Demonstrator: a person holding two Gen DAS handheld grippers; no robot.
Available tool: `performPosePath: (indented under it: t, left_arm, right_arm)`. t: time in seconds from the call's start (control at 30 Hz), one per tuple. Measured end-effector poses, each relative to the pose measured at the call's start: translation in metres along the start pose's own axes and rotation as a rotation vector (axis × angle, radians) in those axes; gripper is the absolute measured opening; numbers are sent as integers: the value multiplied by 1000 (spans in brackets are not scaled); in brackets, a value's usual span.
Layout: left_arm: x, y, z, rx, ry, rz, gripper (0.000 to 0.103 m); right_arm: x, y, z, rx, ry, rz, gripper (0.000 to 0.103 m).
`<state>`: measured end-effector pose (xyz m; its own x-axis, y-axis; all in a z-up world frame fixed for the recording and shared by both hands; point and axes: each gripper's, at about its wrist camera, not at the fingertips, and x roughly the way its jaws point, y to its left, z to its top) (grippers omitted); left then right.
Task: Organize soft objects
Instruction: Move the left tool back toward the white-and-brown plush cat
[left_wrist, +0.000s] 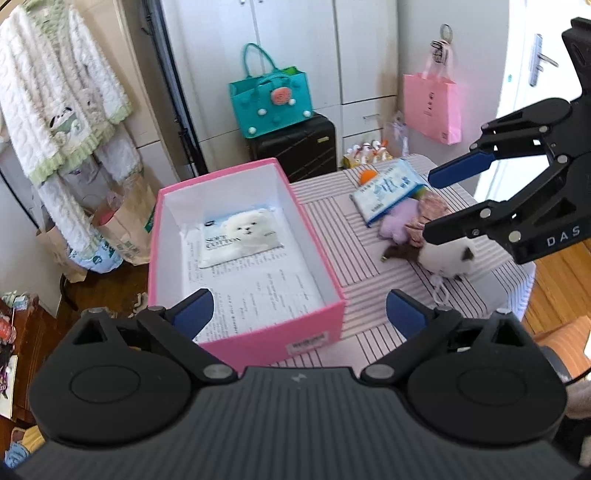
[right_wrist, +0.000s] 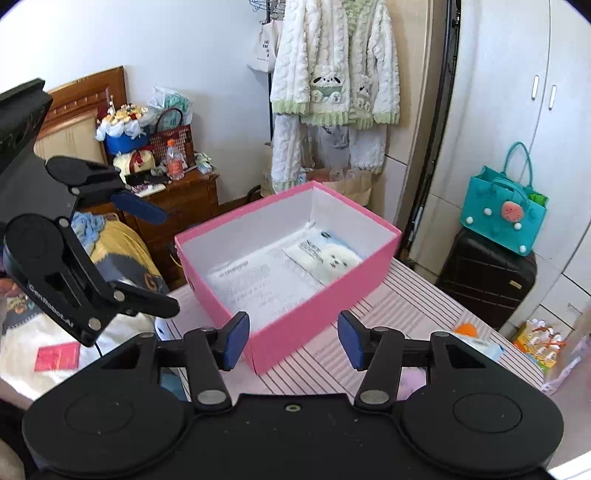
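A pink box (left_wrist: 321, 325) stands open on the striped tablecloth (left_wrist: 369, 295). On the paper in its bottom lies a cotton pack with a white dog picture (left_wrist: 240, 236) (right_wrist: 332, 258). To the right of the box lie a blue tissue pack (left_wrist: 384, 192), a lilac plush (left_wrist: 399, 221), a white plush cat (left_wrist: 450, 258) and an orange ball (left_wrist: 367, 175). My left gripper (left_wrist: 300, 314) (right_wrist: 166, 262) hovers wide open over the box's near side, holding nothing. My right gripper (right_wrist: 293, 339) (left_wrist: 430, 206) is open and empty too, above the pile of soft things.
A teal bag (left_wrist: 271, 99) sits on a black suitcase (left_wrist: 295, 147) behind the table. A pink bag (left_wrist: 432, 107) hangs on the cupboard. A fleece robe (right_wrist: 332, 74) hangs behind the box. A bed (right_wrist: 110, 258) and a cluttered wooden nightstand (right_wrist: 181, 199) lie to the left.
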<state>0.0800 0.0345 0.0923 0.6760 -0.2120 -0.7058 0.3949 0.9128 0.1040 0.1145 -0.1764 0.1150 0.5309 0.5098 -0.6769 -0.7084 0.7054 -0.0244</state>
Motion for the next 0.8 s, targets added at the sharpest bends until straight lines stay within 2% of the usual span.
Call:
performPosePath:
  t: [0.2,0.43,0.57,0.7,0.8]
  left_arm:
    - [0,-19,-10,35,3,-38,101]
    - [4,-32,-22,71,-1,-86,101]
    - [14,-41,-29,84,-6,-123,101]
    - [30,-48,-35,82,-8,-204,101]
    - [41,-54,-39,72,-19,-206,101]
  right_arm:
    - [-14,-4,-27,18,8,-27,67]
    - [-27,-15,-62,73,14,-55,69]
    - [-33,-20,-83,114,4,-66,71]
    - [-31,-28,-108,157,16,-68,73]
    - [-27,-32,-125,184,29,-76,73]
